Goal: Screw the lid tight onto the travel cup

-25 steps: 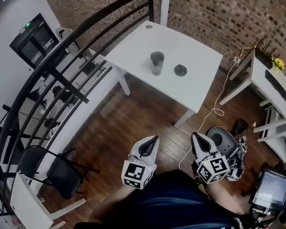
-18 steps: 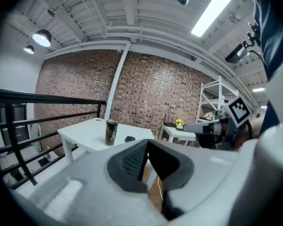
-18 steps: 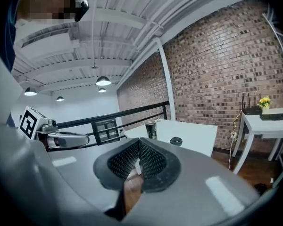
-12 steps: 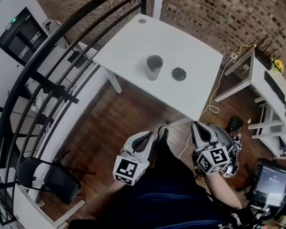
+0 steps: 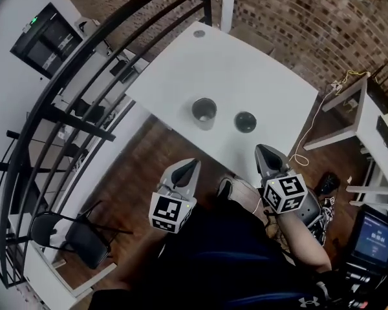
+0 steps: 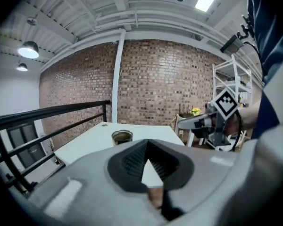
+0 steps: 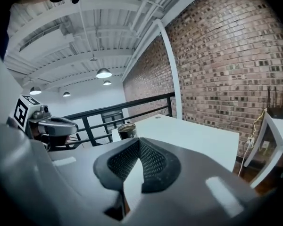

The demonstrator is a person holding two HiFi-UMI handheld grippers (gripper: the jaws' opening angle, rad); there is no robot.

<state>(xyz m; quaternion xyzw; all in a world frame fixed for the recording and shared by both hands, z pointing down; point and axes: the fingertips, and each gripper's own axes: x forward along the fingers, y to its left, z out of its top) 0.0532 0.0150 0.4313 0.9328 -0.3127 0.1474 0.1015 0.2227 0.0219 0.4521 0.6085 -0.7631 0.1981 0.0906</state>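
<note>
White table [image 5: 258, 70], standing against a brick wall, carried both task items in the centre of the head view. The travel cup [image 5: 204, 112] stood upright with its mouth open and its long axis vertical, close to the table's lower-left edge. The lid [image 5: 245, 122] lay flat just to the right of the cup, apart from it and not yet fitted.

Both grippers sat below the table's near edge in the frame, short of the table top and over the wooden floor. The left gripper [image 5: 191, 165] had its jaws fully together with nothing between them. It lay below and slightly left of the cup, pointing up-frame towards it. The right gripper [image 5: 264, 151] was likewise closed and empty. It lay below and slightly right of the lid, and was the nearer of the two to it.

Judgement: the task had not begun. Each gripper must open before any grasp. The pairing of left to cup and right to lid looked natural.

The table top around both items was bare, giving free approach from the near side. The cup's closeness to the edge, with a black railing [image 5: 84, 76] at the left of the frame, was the main hazard if it were knocked.
</note>
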